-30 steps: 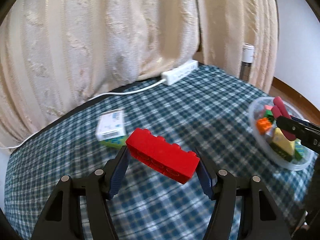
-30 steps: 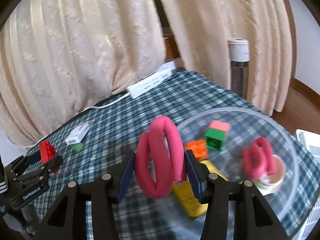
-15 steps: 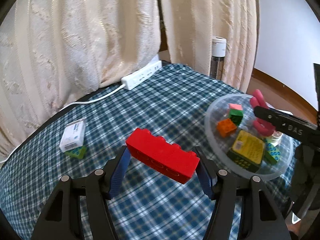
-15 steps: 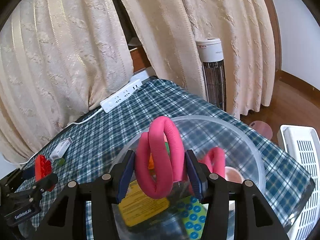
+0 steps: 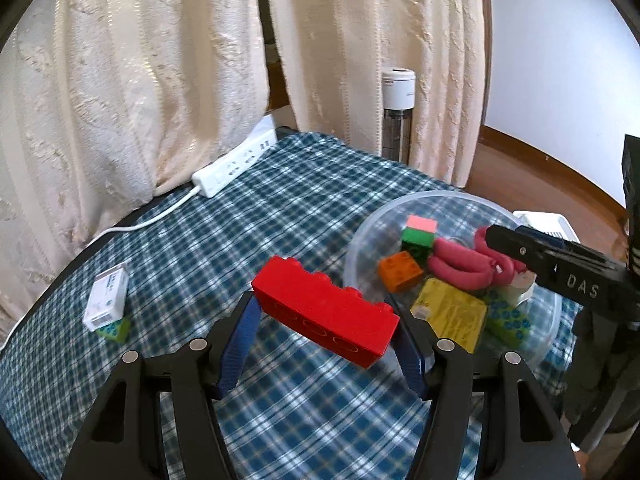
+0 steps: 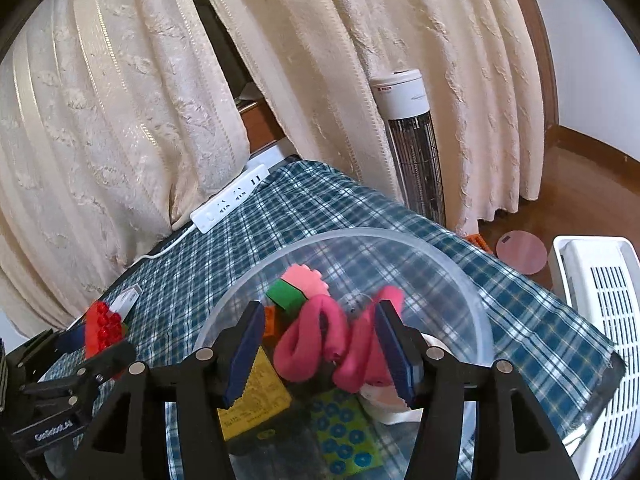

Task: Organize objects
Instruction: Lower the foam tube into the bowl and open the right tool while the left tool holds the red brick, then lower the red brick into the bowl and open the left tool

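Left wrist view shows the left gripper (image 5: 326, 344), its blue-padded fingers (image 5: 240, 344) closed on the ends of a long red plastic studded building brick (image 5: 324, 314), so the brick's long axis runs crosswise between them, tilted down toward four o'clock and held clear of the blue-and-white checked tabletop (image 5: 280, 208). The clear round plastic bowl (image 5: 360, 236) lies at about two o'clock from that brick, just beside its right end, already holding a small orange brick (image 5: 400, 271), a green-and-pink stacked brick (image 5: 418, 232), a yellow flat box (image 5: 450, 314) and pink foam curlers (image 5: 460, 266). Right wrist view shows the right gripper (image 6: 320, 354) directly over the bowl (image 6: 460, 264); its jaws have just been opening, and the looped pink foam curler (image 6: 308, 338) sits between the fingers (image 6: 244, 354) with a gap on the left side, so I judge it released or nearly so. The left hand is the one carrying a piece not yet stowed, and its short path is toward two o'clock, over the near rim. A white small carton (image 5: 106, 298) resting on a green brick (image 5: 115, 330) remains at nine o'clock, well apart from the bowl.
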### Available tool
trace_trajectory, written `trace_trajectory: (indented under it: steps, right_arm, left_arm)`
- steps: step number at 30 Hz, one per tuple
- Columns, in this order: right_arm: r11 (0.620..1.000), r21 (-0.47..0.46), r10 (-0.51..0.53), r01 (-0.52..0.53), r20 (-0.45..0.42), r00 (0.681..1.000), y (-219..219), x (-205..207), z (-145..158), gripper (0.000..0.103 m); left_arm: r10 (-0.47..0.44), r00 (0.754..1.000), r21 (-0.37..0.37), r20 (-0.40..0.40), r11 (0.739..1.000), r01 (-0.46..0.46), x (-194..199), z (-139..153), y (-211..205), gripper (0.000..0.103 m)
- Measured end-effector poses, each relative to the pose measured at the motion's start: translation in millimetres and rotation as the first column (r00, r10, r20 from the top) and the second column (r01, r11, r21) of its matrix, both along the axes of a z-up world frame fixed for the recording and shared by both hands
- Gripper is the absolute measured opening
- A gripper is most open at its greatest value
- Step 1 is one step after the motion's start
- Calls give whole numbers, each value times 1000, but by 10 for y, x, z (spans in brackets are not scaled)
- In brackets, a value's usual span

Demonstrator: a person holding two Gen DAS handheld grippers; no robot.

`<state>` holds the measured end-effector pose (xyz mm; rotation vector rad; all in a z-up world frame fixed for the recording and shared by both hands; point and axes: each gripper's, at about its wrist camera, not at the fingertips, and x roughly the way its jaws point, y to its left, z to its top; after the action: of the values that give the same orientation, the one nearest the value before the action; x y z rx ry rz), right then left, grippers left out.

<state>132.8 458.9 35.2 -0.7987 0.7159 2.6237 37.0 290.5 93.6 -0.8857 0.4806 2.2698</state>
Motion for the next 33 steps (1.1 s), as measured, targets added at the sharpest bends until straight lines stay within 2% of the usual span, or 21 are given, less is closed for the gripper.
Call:
trace_trajectory:
  steps: [14, 18, 21, 25, 33]
  right_arm:
    - [1000, 22, -8, 9, -23, 1000, 68, 125, 25, 60]
    - [1000, 10, -19, 20, -23, 1000, 135, 142, 5, 60]
    - [1000, -1, -29, 29, -18, 999, 182, 145, -25, 60]
    - [999, -10, -34, 34, -13, 999, 216, 142, -53, 60]
    - [1000, -18, -23, 23, -5, 1000, 188, 86, -80, 60]
  left_arm:
    - [-79, 997, -7, 20, 997, 79, -71, -87, 527, 65]
    - [-106, 993, 0, 58, 994, 106, -135, -135, 696, 66]
    - [-107, 989, 9, 101, 994, 106, -223, -193, 774, 70]
    - [-102, 985, 27, 141, 995, 99, -302, -236, 779, 71]
    - [-85, 985, 37, 153, 996, 81, -358, -255, 688, 71]
